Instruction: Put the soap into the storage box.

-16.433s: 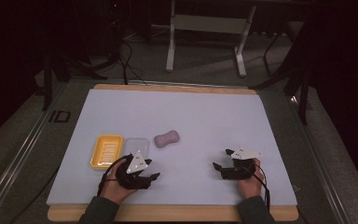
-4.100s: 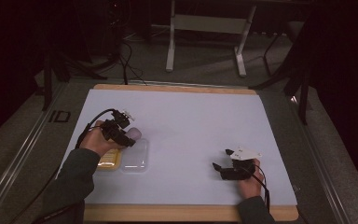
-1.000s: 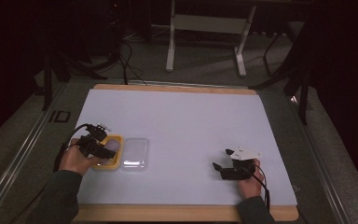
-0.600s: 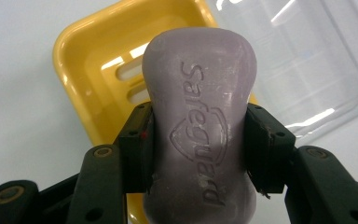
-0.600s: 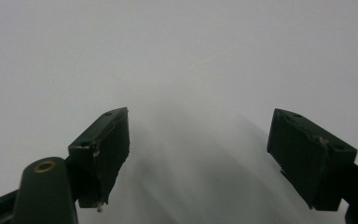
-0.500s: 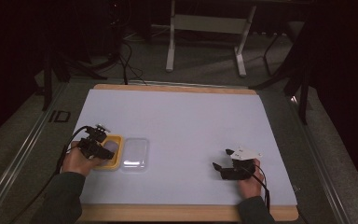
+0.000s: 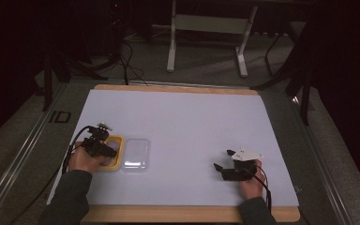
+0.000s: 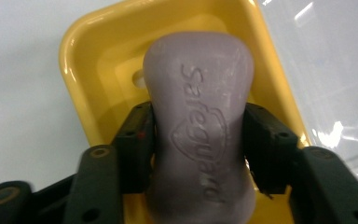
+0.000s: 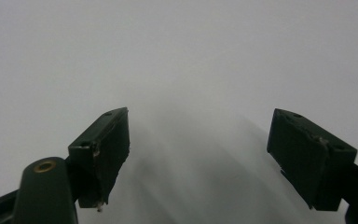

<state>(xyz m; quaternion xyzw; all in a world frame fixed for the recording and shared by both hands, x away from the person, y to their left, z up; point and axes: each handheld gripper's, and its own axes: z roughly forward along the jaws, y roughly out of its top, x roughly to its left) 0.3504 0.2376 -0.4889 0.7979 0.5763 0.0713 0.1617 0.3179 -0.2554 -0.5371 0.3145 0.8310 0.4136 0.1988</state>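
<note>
1. Pale purple, waisted bar of soap [image 8: 200, 126] with a raised brand name and shield emblem on its upper face. It sits between the two black jaws of the left gripper [image 8: 198, 140], which press against its narrow waist from either side.
2. Shallow yellow plastic soap dish [image 8: 93, 56], rectangular with rounded corners. The bar is directly over the dish's hollow; a small hole shows in the dish floor beside the bar's far end. Whether the bar touches the floor of the dish cannot be told.
3. Clear plastic lid [image 7: 136, 153], rectangular with rounded corners, lying flat just beside the dish [image 7: 117, 140] on its right, toward the table's middle.
4. Left gripper [image 7: 104, 149] in the high view: closed on the bar, over the dish at the near-left part of the table, jaws pointing right and slightly down. The left hand [image 7: 83, 160] grips it from behind; the dark sleeve runs back to the near edge, and a black cable loops off to the left.
5. Right gripper [image 7: 221, 168]: jaws spread wide with nothing between them, resting low on the near-right part of the white table covering [image 7: 192, 117], well apart from dish and lid. Its jaws point left; the right hand [image 7: 251, 178] holds it from behind, a grey three-cornered plate on top.
6. Right gripper view: the parted jaws of the right gripper [image 9: 198, 149] over bare white surface.
</note>
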